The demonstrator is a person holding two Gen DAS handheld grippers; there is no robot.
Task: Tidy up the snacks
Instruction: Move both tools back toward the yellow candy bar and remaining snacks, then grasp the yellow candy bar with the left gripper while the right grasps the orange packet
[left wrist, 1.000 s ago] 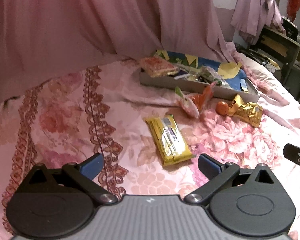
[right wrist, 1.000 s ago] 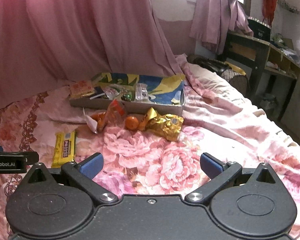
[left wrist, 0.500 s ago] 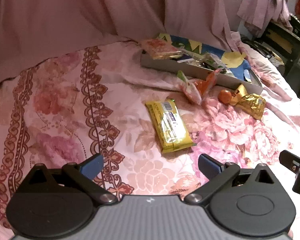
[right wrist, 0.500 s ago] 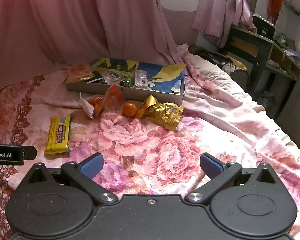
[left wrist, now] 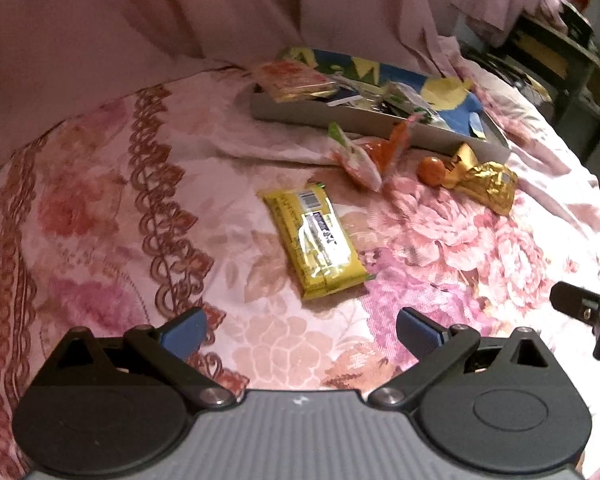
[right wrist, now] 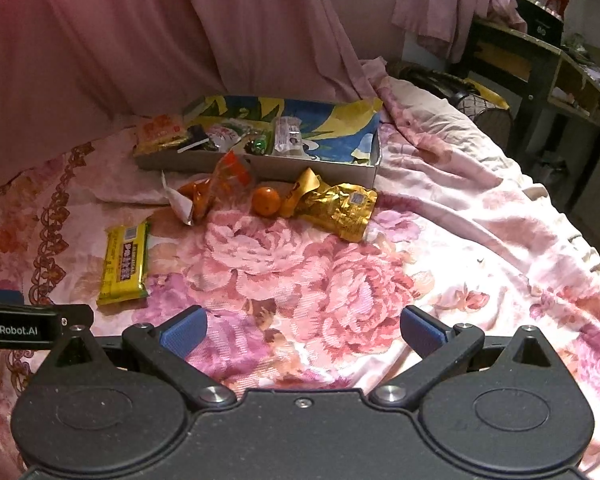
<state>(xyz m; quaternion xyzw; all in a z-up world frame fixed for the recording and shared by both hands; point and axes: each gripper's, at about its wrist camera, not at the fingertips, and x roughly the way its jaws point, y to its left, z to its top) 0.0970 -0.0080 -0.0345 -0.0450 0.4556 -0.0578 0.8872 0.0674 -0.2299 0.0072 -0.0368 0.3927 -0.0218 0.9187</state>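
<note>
Left wrist view first: the left gripper [left wrist: 300,330] hangs over the floral bedspread [left wrist: 100,208], blue fingers spread wide, nothing between them. Just ahead lies a yellow snack bar [left wrist: 315,236], flat on the cloth, slanted, barcode end pointing away. Beyond it sits a crumpled orange-and-white wrapper [left wrist: 368,156], then a small orange fruit [left wrist: 431,170] touching a gold foil packet [left wrist: 486,186]. Behind all of them stands the shallow box [left wrist: 340,114], blue and yellow inside, with several packets in it and a red-orange pack [left wrist: 296,82] propped over its far left corner.

Over to the right wrist camera: the right gripper [right wrist: 302,330] is also spread apart and empty above the pink roses. From here the yellow snack bar [right wrist: 126,262] is ahead and to the left, near the other tool's black edge marked GenRobot.AI. The orange fruit [right wrist: 266,201] and gold foil packet [right wrist: 340,210] lie just in front of the shallow box [right wrist: 260,160]. Pink curtains [right wrist: 160,40] hang behind.
</note>
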